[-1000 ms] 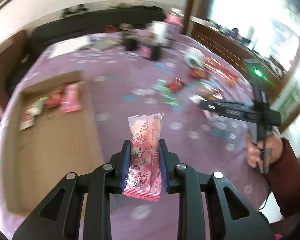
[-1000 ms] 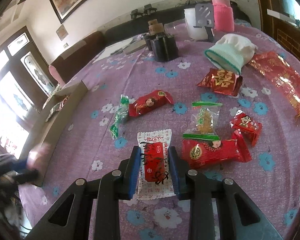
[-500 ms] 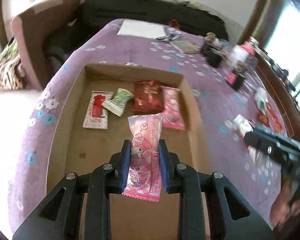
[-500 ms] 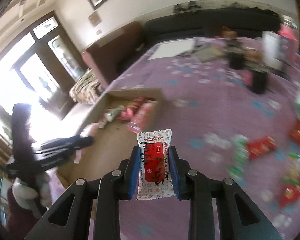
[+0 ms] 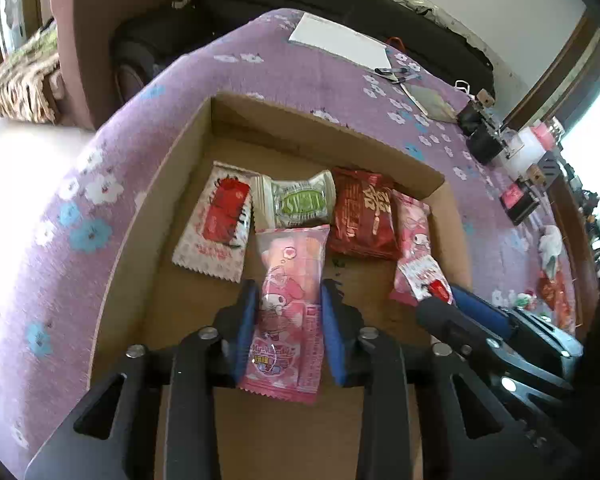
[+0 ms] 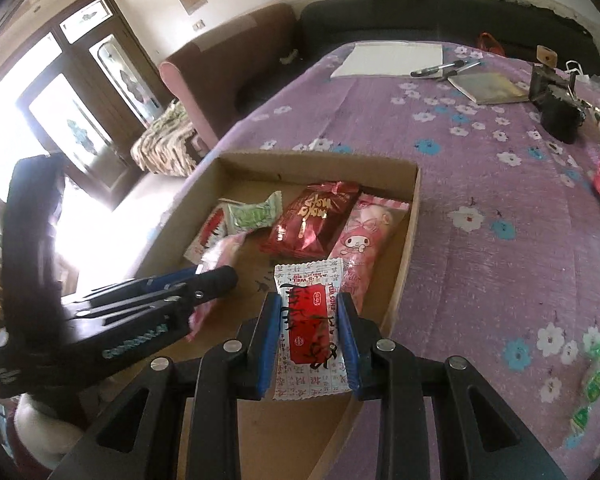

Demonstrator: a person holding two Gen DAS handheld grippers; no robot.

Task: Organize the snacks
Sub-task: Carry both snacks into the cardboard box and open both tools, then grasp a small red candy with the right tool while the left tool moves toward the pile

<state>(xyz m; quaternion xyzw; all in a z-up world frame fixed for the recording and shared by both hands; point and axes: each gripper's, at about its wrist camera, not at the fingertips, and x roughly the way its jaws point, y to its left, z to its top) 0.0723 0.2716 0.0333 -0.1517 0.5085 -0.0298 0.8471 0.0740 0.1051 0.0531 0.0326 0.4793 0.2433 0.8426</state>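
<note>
A shallow cardboard box [image 5: 180, 168] [image 6: 408, 240] lies on the purple flowered tablecloth. In it lie a red-and-white packet [image 5: 220, 220], a green one [image 5: 300, 204] [image 6: 252, 216], a dark red one [image 5: 364, 216] [image 6: 316, 216] and a pink one [image 5: 416, 252] [image 6: 364, 236]. My left gripper [image 5: 288, 312] is shut on a pink cartoon snack packet [image 5: 292, 280] low over the box floor. My right gripper [image 6: 309, 322] is shut on a red-and-white snack packet [image 6: 308, 320] over the box's right part; it also shows in the left wrist view [image 5: 452, 304].
Paper [image 6: 388, 58], pens [image 6: 444, 67], a notebook [image 6: 484, 87] and black holders [image 6: 556, 116] lie at the table's far side. Loose snacks [image 6: 596, 372] lie at the right. A dark sofa [image 6: 420, 12] and an armchair [image 6: 220, 64] stand behind.
Both grippers have swung from the loose snacks over to the box and come down close over it, each still holding its packet. The box now fills both views.
</note>
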